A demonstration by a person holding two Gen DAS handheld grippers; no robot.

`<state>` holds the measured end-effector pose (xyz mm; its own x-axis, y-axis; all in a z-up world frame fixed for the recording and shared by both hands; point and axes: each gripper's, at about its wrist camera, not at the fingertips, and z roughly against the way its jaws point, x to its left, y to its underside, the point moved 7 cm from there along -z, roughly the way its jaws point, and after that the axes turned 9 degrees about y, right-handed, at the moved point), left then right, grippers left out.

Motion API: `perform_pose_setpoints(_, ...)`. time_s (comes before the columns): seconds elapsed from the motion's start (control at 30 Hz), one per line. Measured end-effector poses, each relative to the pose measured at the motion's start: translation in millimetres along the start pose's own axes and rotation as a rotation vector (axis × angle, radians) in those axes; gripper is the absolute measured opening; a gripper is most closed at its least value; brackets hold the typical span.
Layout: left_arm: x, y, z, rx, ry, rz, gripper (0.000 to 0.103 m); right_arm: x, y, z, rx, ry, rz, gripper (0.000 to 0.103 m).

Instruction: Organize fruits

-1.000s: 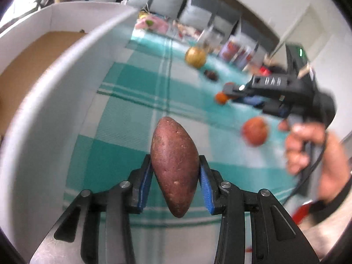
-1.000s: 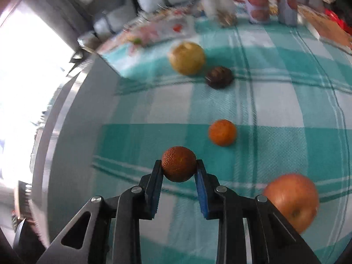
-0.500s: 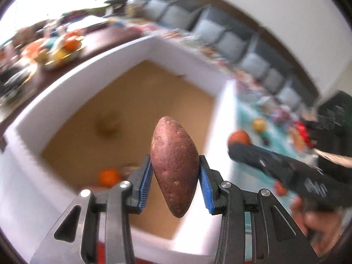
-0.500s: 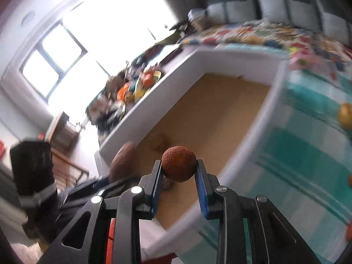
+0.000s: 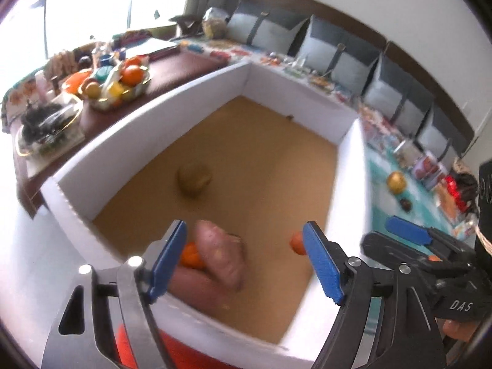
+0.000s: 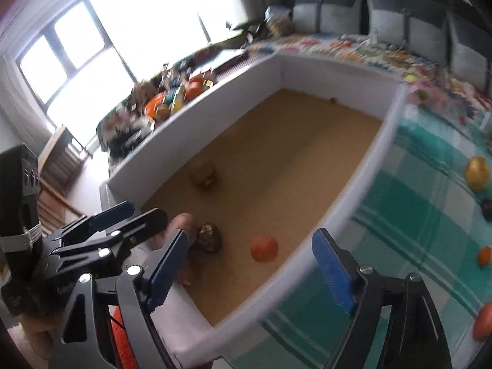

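Note:
A white-walled box (image 5: 147,113) with a brown floor holds the sorted produce. My left gripper (image 5: 246,261) is open above its near end; a reddish sweet potato (image 5: 221,255) lies below it beside an orange fruit (image 5: 190,255). My right gripper (image 6: 250,272) is open over the same box (image 6: 378,141), with a small orange-red fruit (image 6: 263,248) below it, which also shows in the left wrist view (image 5: 296,244). A brown round fruit (image 5: 194,177) lies further in. Each gripper shows in the other's view: the right one (image 5: 409,240), the left one (image 6: 104,224).
On the teal checked cloth (image 6: 430,215) right of the box lie a yellow fruit (image 6: 477,172), a dark fruit (image 6: 487,208) and orange fruits (image 6: 484,256). A dark table with a fruit bowl (image 5: 120,83) stands left of the box. Cushions line the back wall.
Both grippers have opened over the box. The sweet potato has dropped from the left one and the small orange-red fruit from the right one; both now lie on the box floor.

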<state>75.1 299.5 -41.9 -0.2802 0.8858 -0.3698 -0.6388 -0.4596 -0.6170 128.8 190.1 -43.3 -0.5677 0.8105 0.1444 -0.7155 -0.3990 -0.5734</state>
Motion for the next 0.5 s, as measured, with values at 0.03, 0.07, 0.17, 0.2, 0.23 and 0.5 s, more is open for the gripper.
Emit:
perform_pose_setpoints(0.03, -7.9, -1.6, 0.9, -0.005, 0.011, -0.005, 0.080, -7.7, 0.5, 9.0, -0.019, 0.009, -0.007, 0.083)
perform_pose_setpoints(0.07, -18.1, -2.0, 2.5, -0.012, 0.026, -0.015, 0.080, -18.9, 3.1, 21.8, -0.044, 0.026, -0.012, 0.086)
perform_pose_setpoints(0.17, -62.5, 4.0, 6.9, -0.028, 0.081, -0.084, 0.081, -62.7, 17.7, 61.7, -0.135, 0.108, -0.027, 0.098)
perform_pose_setpoints(0.2, -86.0, 8.4, 6.8, -0.034, 0.110, -0.125, 0.083, -80.7, 25.7, 73.8, -0.166, 0.146, -0.038, 0.098)
perform_pose_setpoints(0.23, -102.0, 12.4, 6.6, -0.035, 0.131, -0.152, 0.084, -101.9, 36.5, 85.4, -0.192, 0.191, -0.051, 0.098)
perform_pose_setpoints(0.5, -231.9, 83.9, -58.4, 0.137, 0.269, -0.357, 0.088, -292.7, 148.7, 153.0, -0.250, 0.604, -0.259, 0.102)
